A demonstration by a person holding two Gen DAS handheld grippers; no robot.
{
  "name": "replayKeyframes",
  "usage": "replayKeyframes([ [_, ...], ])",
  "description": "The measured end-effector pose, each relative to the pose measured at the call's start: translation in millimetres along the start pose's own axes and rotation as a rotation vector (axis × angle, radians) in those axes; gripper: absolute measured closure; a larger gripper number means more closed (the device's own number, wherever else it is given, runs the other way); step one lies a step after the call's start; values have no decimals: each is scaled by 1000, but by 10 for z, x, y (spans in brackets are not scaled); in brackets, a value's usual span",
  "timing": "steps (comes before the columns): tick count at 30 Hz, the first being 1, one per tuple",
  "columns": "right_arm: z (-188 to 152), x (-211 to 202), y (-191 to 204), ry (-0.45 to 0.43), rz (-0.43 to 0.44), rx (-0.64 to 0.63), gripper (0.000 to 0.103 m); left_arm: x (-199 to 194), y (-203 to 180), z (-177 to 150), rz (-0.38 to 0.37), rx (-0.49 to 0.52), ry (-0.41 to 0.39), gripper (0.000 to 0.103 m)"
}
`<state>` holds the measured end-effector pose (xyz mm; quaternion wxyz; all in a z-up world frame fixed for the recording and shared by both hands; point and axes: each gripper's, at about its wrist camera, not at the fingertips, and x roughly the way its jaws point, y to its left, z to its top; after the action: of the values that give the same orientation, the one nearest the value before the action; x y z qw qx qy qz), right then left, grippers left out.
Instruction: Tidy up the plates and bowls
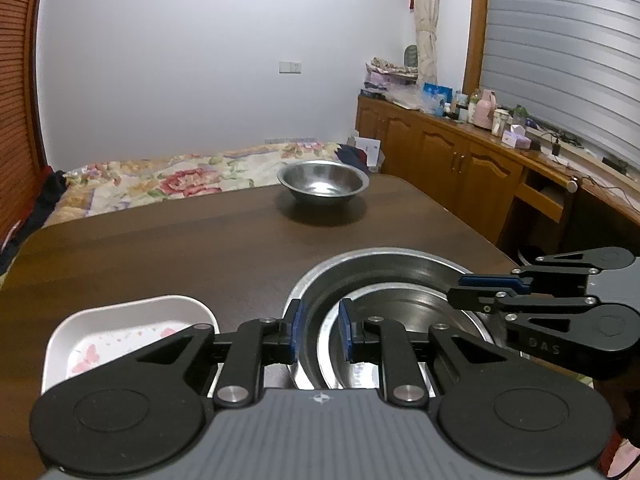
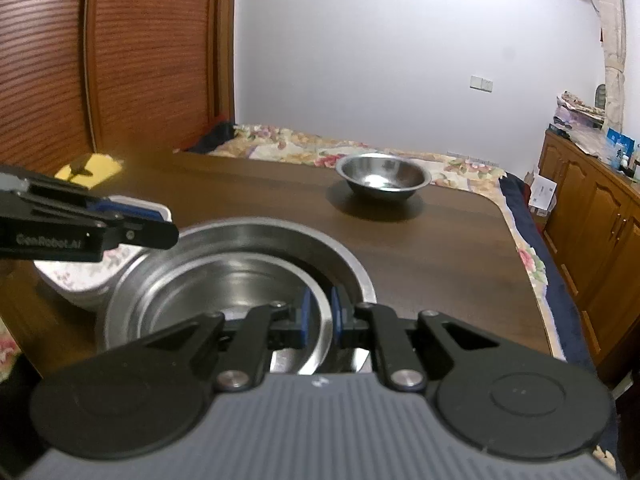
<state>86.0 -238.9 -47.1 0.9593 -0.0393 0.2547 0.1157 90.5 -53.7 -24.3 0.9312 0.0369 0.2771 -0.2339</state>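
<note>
I have the left gripper [image 1: 321,330] and right gripper [image 2: 320,317] each pinching the steel basin's [image 2: 240,280] rim on the dark worktop [image 1: 180,248]; floral bed [image 1: 180,176] beyond, white wall [image 1: 200,60] behind.

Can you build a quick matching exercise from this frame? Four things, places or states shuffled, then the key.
Things:
1. small steel bowl
2. white plate
3. large steel bowl
4. yellow thing

Places or states:
A. its rim sits between the fingers of both the left gripper and the right gripper
B. left of the large bowl, pink flower print inside
C. alone on the far part of the table
D. far left table edge, partly hidden behind the left gripper in the right wrist view

Pairs: 1-C, 2-B, 3-A, 4-D
</note>
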Motion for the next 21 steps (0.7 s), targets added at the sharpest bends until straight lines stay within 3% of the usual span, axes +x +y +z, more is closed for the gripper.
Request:
replayKeyframes([
  [15,129,-194,-35,-80,15,56,90,-103,30,70,27,11,-33,78],
  [18,145,-194,-49,-86,10,64,89,-101,17,73,29,13,-32,70],
  [20,155,-196,-59,-90,-8,69,85,-109,7,75,39,15,-34,51],
  [21,158,-200,-65,-94,-14,71,67,-116,5,82,43,16,-40,45],
])
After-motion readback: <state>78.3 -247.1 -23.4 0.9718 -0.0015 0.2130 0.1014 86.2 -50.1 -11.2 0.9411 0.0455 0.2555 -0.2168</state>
